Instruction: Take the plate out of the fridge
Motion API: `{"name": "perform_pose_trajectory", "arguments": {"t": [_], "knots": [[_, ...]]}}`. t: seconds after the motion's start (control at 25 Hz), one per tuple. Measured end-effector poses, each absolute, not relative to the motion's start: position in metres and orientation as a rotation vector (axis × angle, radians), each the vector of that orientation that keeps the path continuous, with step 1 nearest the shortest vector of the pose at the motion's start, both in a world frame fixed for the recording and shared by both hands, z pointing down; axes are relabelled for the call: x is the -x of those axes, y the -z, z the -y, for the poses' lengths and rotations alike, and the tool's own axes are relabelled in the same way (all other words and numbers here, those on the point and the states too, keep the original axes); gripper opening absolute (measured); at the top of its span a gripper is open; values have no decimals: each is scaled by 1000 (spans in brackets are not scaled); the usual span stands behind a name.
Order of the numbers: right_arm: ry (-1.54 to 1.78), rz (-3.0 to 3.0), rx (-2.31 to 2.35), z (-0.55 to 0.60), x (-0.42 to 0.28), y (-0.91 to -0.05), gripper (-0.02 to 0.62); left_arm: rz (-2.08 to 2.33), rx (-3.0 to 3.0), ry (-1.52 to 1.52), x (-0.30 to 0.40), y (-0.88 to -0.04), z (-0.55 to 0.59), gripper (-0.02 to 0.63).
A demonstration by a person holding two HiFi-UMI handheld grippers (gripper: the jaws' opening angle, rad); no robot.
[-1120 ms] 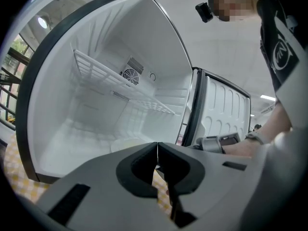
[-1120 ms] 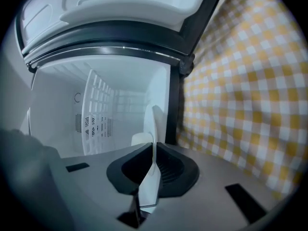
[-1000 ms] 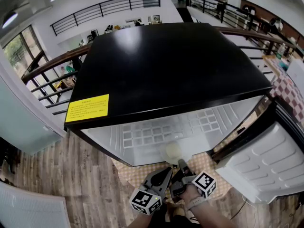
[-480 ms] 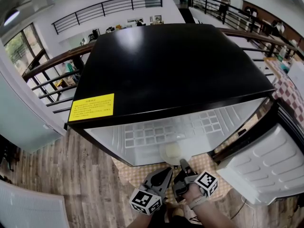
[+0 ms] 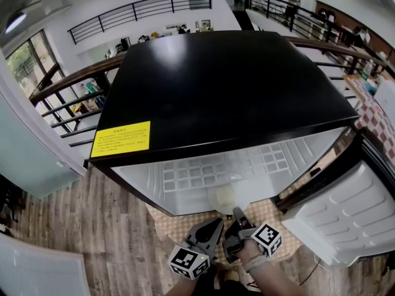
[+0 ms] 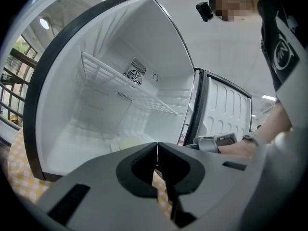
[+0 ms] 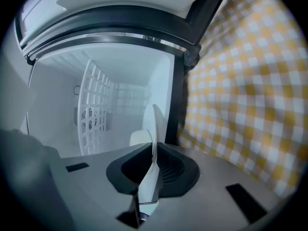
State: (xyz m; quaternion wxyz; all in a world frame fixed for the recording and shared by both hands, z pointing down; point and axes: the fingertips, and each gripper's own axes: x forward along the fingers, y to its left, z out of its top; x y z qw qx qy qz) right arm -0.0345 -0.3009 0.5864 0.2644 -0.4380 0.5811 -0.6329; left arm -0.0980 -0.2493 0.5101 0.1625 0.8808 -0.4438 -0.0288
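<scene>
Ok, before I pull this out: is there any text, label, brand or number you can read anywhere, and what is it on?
Yellow sticker on the black fridge top: lines of dark print, too small to read.
White emblem on the person's dark shirt: a graphic, no legible letters.
Square markers on the cubes: black-and-white patterns, no words.
No brand name or number can be read anywhere.

Free room in fridge [image 6: 159,47] beneath wire shelf [image 6: 120,88], door [image 6: 226,109] aside.
</scene>
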Motion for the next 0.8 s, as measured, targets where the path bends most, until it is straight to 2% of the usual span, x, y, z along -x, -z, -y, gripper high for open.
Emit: {"name": "perform_pose_trajectory", "arguments": {"t": [0.4, 0.8], "knots": [[1768, -1541, 1085, 287, 47, -590, 47, 1276, -2503, 86, 101, -511, 250, 9], [1692, -1440, 1072, 315, 26, -593, 48, 1286, -2494, 84, 105, -511, 249, 9]]}}
